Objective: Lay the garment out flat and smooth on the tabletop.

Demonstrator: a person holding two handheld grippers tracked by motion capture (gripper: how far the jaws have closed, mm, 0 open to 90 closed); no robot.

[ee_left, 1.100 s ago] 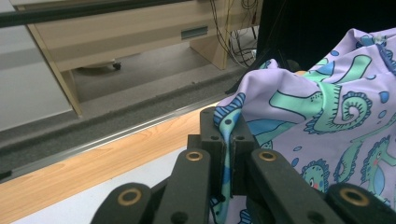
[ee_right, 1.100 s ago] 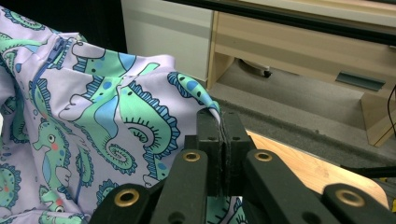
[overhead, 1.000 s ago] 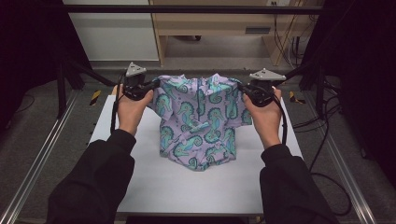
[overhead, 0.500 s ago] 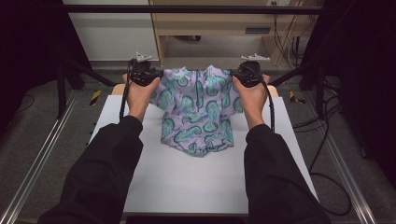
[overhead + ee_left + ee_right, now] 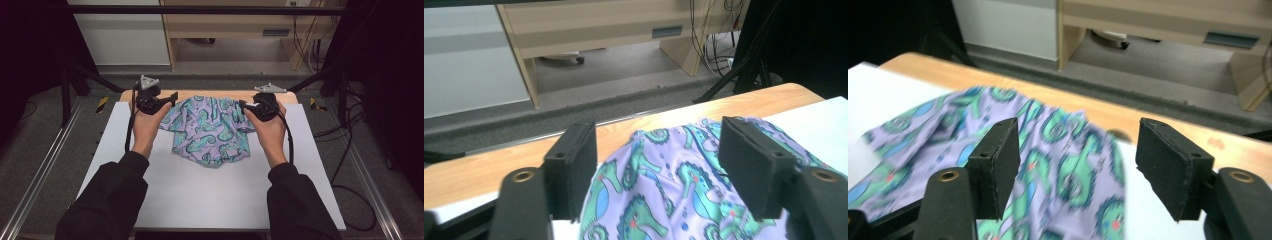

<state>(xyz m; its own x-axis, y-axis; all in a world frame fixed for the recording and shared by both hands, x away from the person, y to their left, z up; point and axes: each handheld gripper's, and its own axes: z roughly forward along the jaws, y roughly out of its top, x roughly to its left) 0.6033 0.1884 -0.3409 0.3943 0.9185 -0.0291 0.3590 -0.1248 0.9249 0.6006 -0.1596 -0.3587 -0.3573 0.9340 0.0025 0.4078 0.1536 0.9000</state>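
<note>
A lilac shirt (image 5: 210,131) printed with teal seahorses lies rumpled on the white tabletop (image 5: 210,200), near its far edge. My left gripper (image 5: 171,98) is at the shirt's left shoulder and my right gripper (image 5: 243,105) at its right shoulder, each pointing inward. Both sets of jaws have just been opening. In the left gripper view the left gripper (image 5: 656,145) stands open, with the shirt (image 5: 664,190) lying loose below the gap. The right gripper (image 5: 1078,145) is open too, and the blurred cloth (image 5: 1058,170) hangs slack under it, untouched by the pads.
A strip of bare wood (image 5: 185,93) runs along the table's far edge. Beyond it stand a wooden desk (image 5: 240,25) and a white cabinet (image 5: 120,35). Cables (image 5: 345,150) trail on the floor at the right, and metal rails (image 5: 40,175) flank the table.
A second ago both grippers held the shirt up by its shoulders with the jaws shut. They moved forward and down, opened, and the shirt has dropped onto the table.
</note>
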